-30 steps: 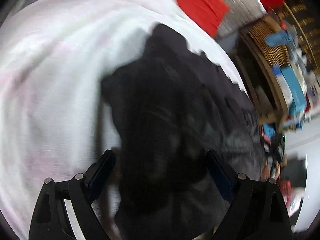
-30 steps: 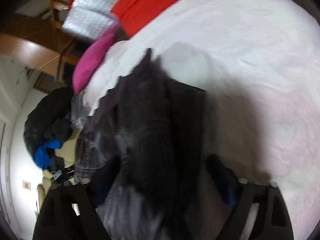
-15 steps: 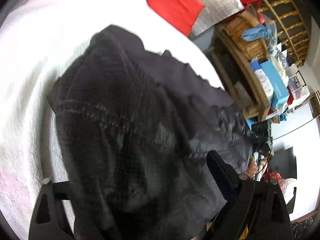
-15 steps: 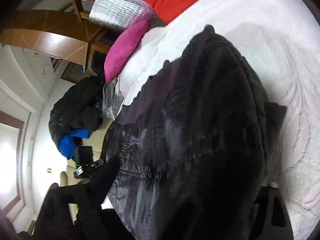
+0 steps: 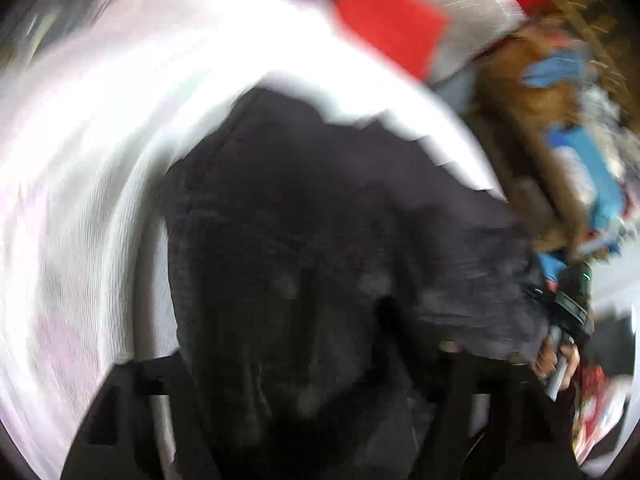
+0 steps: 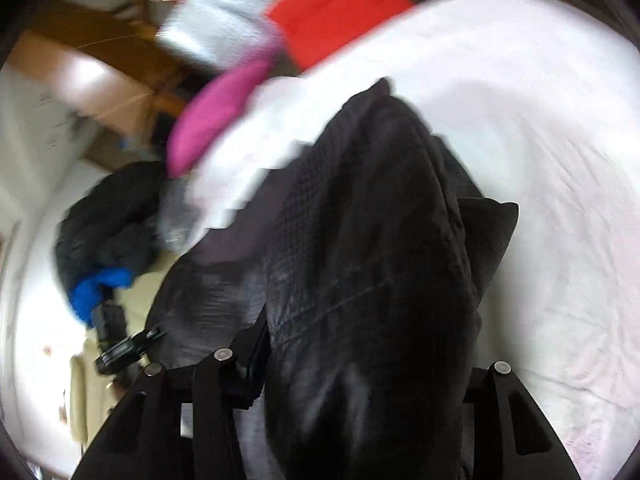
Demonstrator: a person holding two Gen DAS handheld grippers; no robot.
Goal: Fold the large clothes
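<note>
Dark quilted jacket (image 6: 372,248) lies bunched on white bedspread (image 6: 540,128), near the bed edge, partly overhanging it. Right gripper (image 6: 360,364): jaws closing w/ a thick fold of jacket between them; pad contact hidden by fabric, can't tell. Left gripper (image 5: 312,364): jaws closing, jacket draped over & between fingers; view blurred, grip can't be confirmed. Pink pillow (image 6: 216,116) and red cushion (image 6: 332,16) beyond.

No text, label, brand, number or sign can be read in either wrist view. The blue boxes (image 5: 596,184), far right of the left gripper, show only smeared pale patches. Faint marks on the pale wall (image 6: 52,120), far left of the right gripper, are too blurred to read.
</note>
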